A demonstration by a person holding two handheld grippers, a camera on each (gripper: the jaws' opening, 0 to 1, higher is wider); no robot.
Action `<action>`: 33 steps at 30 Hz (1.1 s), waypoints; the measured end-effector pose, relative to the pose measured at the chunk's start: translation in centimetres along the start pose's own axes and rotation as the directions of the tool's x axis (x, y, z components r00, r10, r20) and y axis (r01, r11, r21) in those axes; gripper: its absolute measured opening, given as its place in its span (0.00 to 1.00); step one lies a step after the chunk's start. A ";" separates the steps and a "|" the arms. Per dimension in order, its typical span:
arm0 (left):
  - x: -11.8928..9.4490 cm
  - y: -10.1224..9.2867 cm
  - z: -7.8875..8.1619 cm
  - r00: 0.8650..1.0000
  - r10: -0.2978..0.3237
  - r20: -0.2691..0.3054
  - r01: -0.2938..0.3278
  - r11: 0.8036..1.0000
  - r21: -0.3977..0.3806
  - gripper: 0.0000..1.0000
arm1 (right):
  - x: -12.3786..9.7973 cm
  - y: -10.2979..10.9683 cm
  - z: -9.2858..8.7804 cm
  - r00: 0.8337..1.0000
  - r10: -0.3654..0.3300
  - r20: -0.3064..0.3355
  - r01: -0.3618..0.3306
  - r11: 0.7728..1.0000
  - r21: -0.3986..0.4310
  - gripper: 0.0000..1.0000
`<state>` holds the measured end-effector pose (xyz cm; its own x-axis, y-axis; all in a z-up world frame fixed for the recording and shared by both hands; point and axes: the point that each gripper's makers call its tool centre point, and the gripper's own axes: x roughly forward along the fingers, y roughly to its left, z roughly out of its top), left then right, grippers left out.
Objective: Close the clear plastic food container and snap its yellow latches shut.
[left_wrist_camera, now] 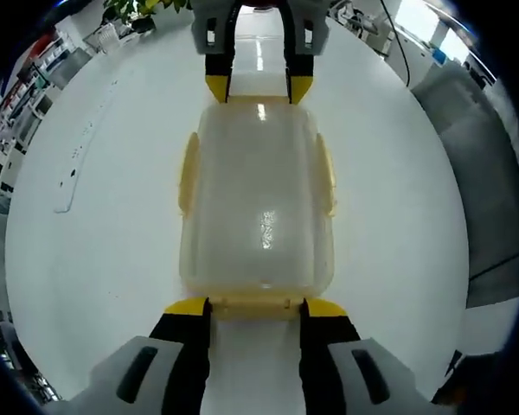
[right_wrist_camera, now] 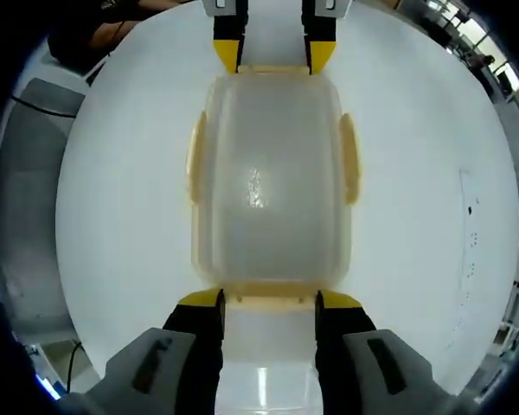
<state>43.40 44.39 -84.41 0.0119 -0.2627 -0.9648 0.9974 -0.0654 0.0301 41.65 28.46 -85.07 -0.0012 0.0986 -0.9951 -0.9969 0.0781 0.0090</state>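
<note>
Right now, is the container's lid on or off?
On. The lid sits flat over the container; whether the yellow latches are snapped, cannot tell.

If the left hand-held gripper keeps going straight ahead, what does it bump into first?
The left hand-held gripper would meet the clear container's near end latch first; its yellow tips already sit at that edge. Beyond the container waits the right hand-held gripper.
</note>
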 end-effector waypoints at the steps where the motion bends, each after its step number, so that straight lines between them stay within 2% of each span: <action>1: 0.0 0.1 0.0 1.000 -0.002 -0.003 0.002 1.000 0.003 0.34 | 0.0 -0.2 0.0 1.000 0.001 -0.005 -0.001 1.000 -0.001 0.39; 9: 0.2 0.2 -0.3 1.000 -0.005 -0.027 0.004 1.000 -0.007 0.34 | 0.1 -0.5 0.0 1.000 0.002 -0.005 -0.002 1.000 0.001 0.38; 14: 0.3 0.4 -0.4 0.996 -0.008 -0.089 0.007 1.000 -0.009 0.34 | 0.0 -0.2 0.0 1.000 0.005 -0.015 -0.005 1.000 -0.002 0.37; 18: 0.3 0.4 -0.6 0.994 -0.005 -0.112 0.004 1.000 -0.010 0.34 | 0.0 -0.5 0.1 1.000 0.009 -0.009 -0.009 1.000 -0.006 0.37; 21: 0.3 0.5 -0.6 0.994 -0.006 -0.111 0.005 1.000 -0.010 0.34 | 0.0 -0.4 0.0 1.000 0.005 0.003 -0.005 1.000 0.000 0.37; 27: 0.2 0.6 -0.8 0.998 -0.002 -0.068 0.000 1.000 -0.031 0.34 | 0.0 -0.5 0.0 1.000 0.000 -0.006 0.000 1.000 0.000 0.37; 30: 0.2 0.8 -0.7 0.996 -0.004 -0.089 0.002 1.000 -0.027 0.34 | 0.0 -0.8 -0.1 1.000 -0.005 0.006 0.004 1.000 0.007 0.37; 33: 0.3 0.8 -0.6 0.993 0.001 -0.119 -0.005 0.999 -0.034 0.33 | 0.0 -1.0 0.0 0.999 -0.007 0.050 0.006 1.000 0.009 0.37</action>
<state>44.26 44.81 -84.85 0.0209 -0.1458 -0.9891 0.9992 -0.0313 0.0257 42.61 28.38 -85.08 0.0092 0.1473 -0.9890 -0.9961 0.0878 0.0038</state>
